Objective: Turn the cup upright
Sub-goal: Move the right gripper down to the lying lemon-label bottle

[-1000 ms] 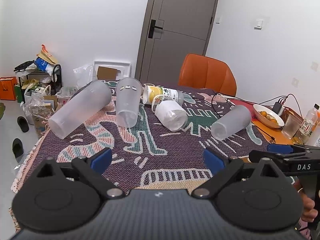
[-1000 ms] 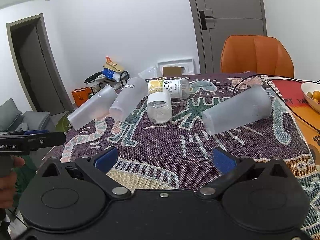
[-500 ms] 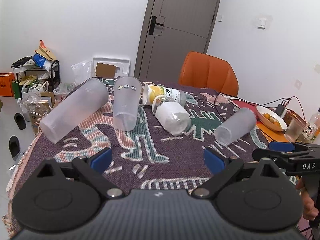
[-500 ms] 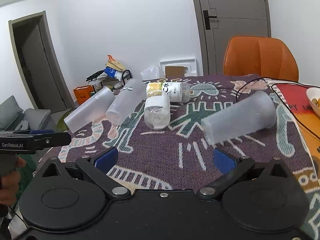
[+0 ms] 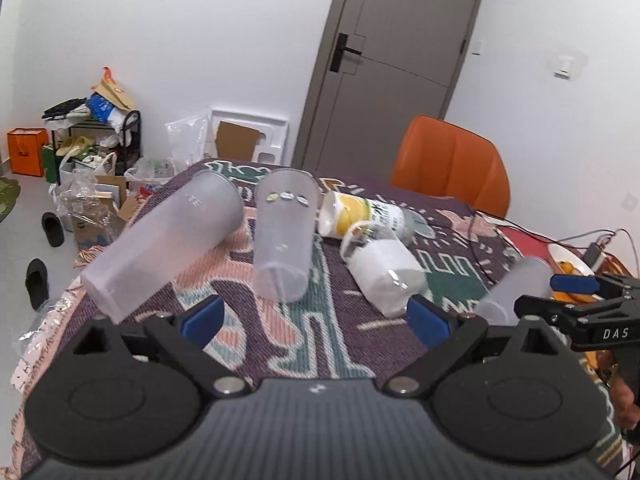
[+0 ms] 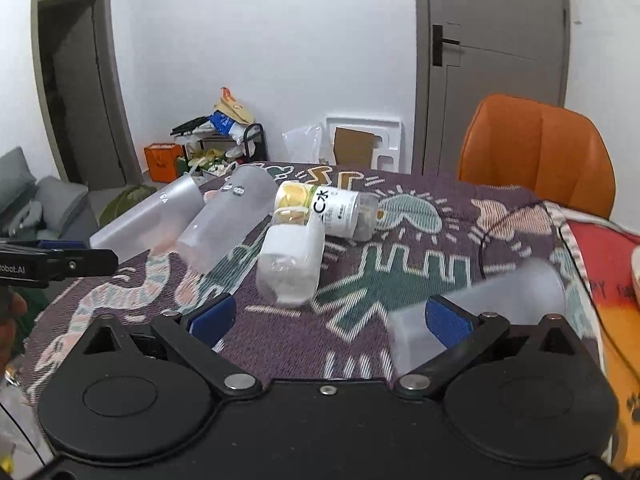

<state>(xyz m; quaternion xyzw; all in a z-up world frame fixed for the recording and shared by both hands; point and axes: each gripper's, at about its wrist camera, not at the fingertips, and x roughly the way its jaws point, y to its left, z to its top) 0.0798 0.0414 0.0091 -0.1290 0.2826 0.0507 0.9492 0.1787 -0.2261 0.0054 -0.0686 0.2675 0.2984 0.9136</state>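
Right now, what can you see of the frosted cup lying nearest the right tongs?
The frosted cup is translucent plastic, tapered and seemingly empty. It lies on its side on the patterned cloth, narrow base toward the camera, wide mouth pointing away to the right. The right tongs are open; one blue pad overlaps its base in view, though contact is unclear. It looks motion-blurred.

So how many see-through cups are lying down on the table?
3. The left cup lies at the cloth's left edge, the middle cup beside it, and the right cup near the right gripper. More could be hidden.
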